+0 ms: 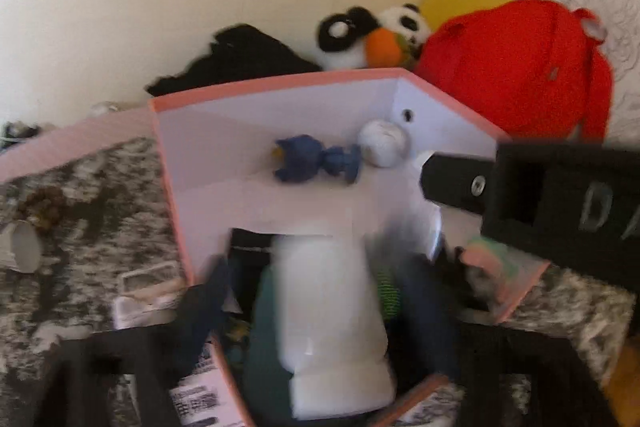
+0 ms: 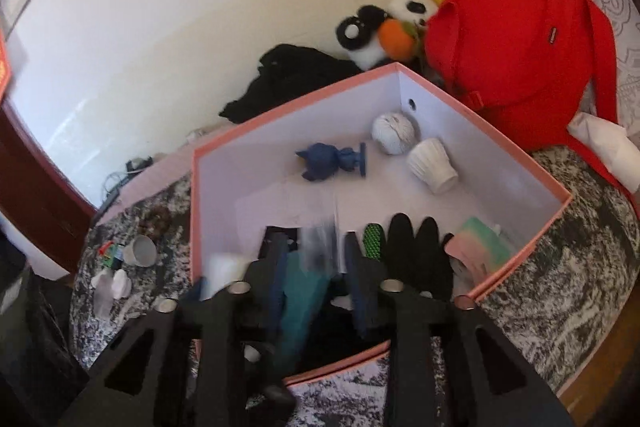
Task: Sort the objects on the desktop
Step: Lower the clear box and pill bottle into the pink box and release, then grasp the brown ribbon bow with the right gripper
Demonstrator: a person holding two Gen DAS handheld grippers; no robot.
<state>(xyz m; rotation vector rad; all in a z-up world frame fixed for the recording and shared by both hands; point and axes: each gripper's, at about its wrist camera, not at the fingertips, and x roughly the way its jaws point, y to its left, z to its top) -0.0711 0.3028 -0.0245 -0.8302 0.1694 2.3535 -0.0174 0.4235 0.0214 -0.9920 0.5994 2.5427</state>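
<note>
- Left wrist view: pretty blurry, but the left gripper (image 1: 320,311) sits over the near end of the pink box (image 1: 280,83) and its jaws are clamped on a white bottle (image 1: 332,315), upright-ish between the fingers. Deeper in the box lie a blue figurine (image 1: 316,159) and a white ball (image 1: 382,143), almost touching. A black gripper body (image 1: 552,203) pokes in from the right edge.
- Right wrist view: the right gripper (image 2: 316,287) hangs over the same box's near edge. Something teal and blurred (image 2: 300,291) sits between its fingers, but I can't tell whether the jaws are actually squeezing it. A ribbed white cup (image 2: 432,165) lies tipped beside the ball, a red backpack (image 2: 516,47) behind the box.
</note>
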